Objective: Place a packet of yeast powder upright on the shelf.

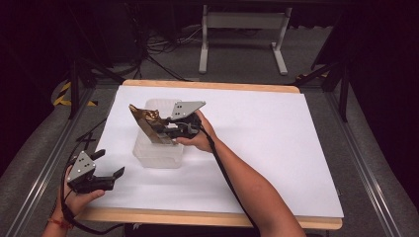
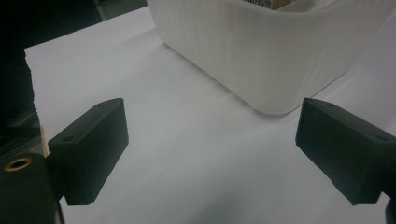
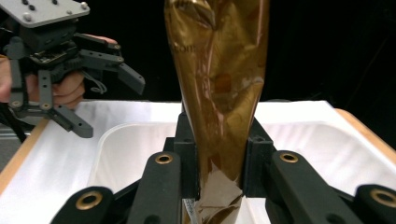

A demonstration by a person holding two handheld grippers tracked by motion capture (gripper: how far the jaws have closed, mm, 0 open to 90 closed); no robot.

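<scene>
A crinkled gold foil packet point(image 1: 144, 119) is clamped between the jaws of my right gripper point(image 1: 164, 130), which holds it tilted over the translucent white bin point(image 1: 153, 157) on the white mat. In the right gripper view the packet point(image 3: 218, 79) rises straight up from the gripper point(image 3: 218, 137), with the bin point(image 3: 116, 149) below it. My left gripper point(image 1: 111, 163) hovers near the table's front left corner, open and holding nothing. In the left gripper view that gripper point(image 2: 212, 135) stands wide open, facing the bin's ribbed wall point(image 2: 261, 60) across bare mat.
The white mat point(image 1: 267, 133) covers most of the wooden table. Some printed item peeks over the bin's rim point(image 2: 268, 3) in the left gripper view. A white table frame point(image 1: 242, 34) and cables lie on the floor beyond the far edge.
</scene>
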